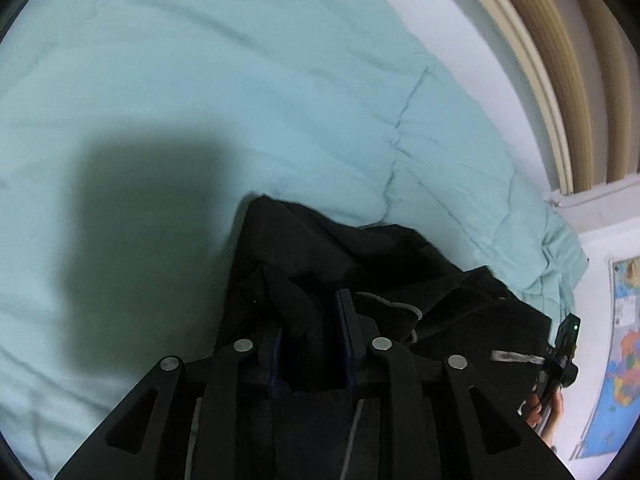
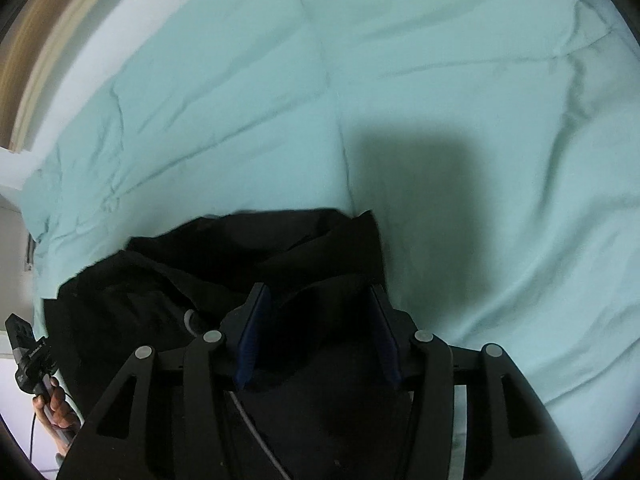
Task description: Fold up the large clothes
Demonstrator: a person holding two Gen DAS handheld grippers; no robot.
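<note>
A large black garment (image 1: pixel 360 264) hangs bunched above a teal bed cover (image 1: pixel 200 80). My left gripper (image 1: pixel 312 308) is shut on a fold of its black cloth, which fills the narrow gap between the blue pads. In the right wrist view the same garment (image 2: pixel 224 256) spreads to the left. My right gripper (image 2: pixel 320 300) has its pads wider apart, with black cloth bunched between them. Each gripper shows at the edge of the other's view, the right one (image 1: pixel 564 352) and the left one (image 2: pixel 28 356), each held by a hand.
The teal quilted cover (image 2: pixel 440 80) fills most of both views and carries the garment's dark shadow. A beige curtain (image 1: pixel 560 80) and white wall lie beyond the bed's edge. A coloured map poster (image 1: pixel 624 360) hangs on the wall at right.
</note>
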